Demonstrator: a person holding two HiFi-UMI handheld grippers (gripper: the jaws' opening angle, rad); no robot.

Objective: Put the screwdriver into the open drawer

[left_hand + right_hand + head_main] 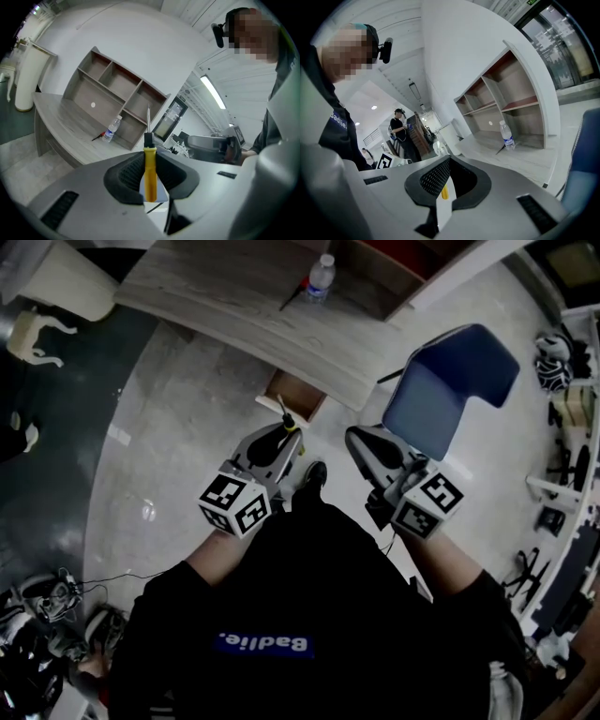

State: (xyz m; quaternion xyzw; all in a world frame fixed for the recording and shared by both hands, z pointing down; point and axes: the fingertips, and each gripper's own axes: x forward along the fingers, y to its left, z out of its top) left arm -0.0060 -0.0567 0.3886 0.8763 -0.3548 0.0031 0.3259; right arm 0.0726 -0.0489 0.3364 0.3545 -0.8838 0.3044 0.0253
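Nearest is the person's dark top, and just ahead of it both grippers are held side by side above the pale floor. The left gripper [281,435] has its jaws clamped on the yellow handle of the screwdriver [150,171], whose thin metal shaft stands straight up out of the grip and points toward the desk. The right gripper [359,439] is level with it and a little apart. Its jaws are drawn together to a narrow slit and hold nothing, though a small yellow speck shows in the slit and I cannot tell what it is.

Just beyond the screwdriver's tip, the open drawer [298,390] juts out from under the near edge of the desk [216,296] - its brown inside is in view, and the screwdriver is not in it. To the right of the drawer, near the right gripper, stands a blue chair [450,381].

Farther on, a water bottle [321,277] stands upright toward the desk's back edge, with a slim dark-and-red item [292,298] lying just beside it. Behind the bottle an open shelf unit [112,84] rises along that edge. In the right gripper view a second person [399,131] in dark clothes stands far off, past the desk's end.
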